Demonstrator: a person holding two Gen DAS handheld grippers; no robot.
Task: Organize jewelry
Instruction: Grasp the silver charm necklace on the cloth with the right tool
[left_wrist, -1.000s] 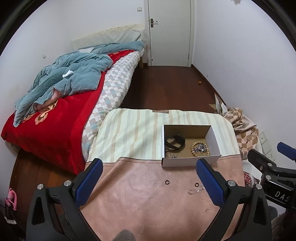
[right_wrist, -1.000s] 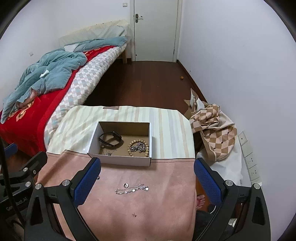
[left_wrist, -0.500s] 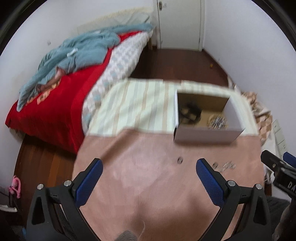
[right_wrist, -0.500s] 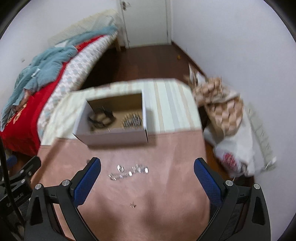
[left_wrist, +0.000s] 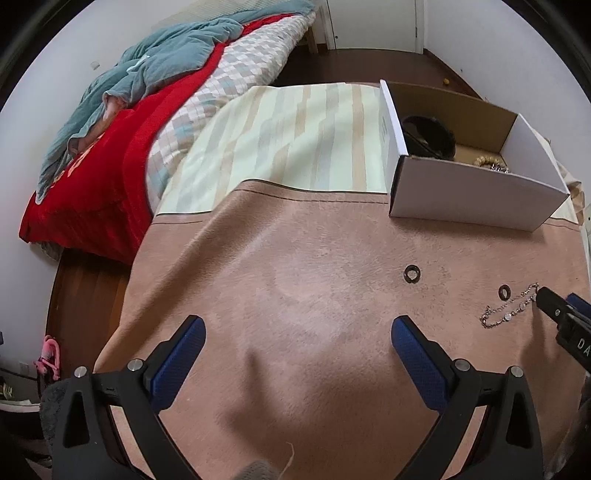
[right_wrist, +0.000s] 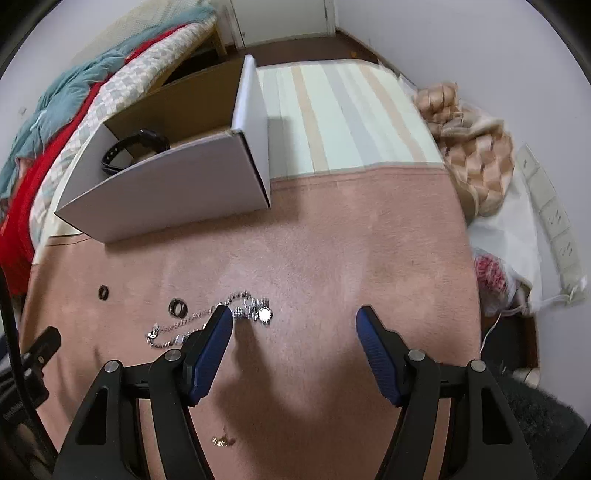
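Far left there's the bed (left_wrist: 110, 166). The left gripper (left_wrist: 297, 350) hangs over bare pink surface (left_wrist: 295, 277) with its jaws wide apart, nothing between them. Next come two dark rings (right_wrist: 103, 292) (right_wrist: 177, 307), then the silver chain (right_wrist: 207, 321) lying loose on the surface. The right gripper (right_wrist: 293, 325) is closing, left finger touching the chain, not pinching it. The white box (right_wrist: 166, 192) sits behind, with a black band (right_wrist: 129, 151) inside.

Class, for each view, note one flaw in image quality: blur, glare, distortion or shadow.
Left wrist view: fisheye bends the box edges; soft shadow on the cloth. Right wrist view: glare whites out part of the chain; the edges look smeared.
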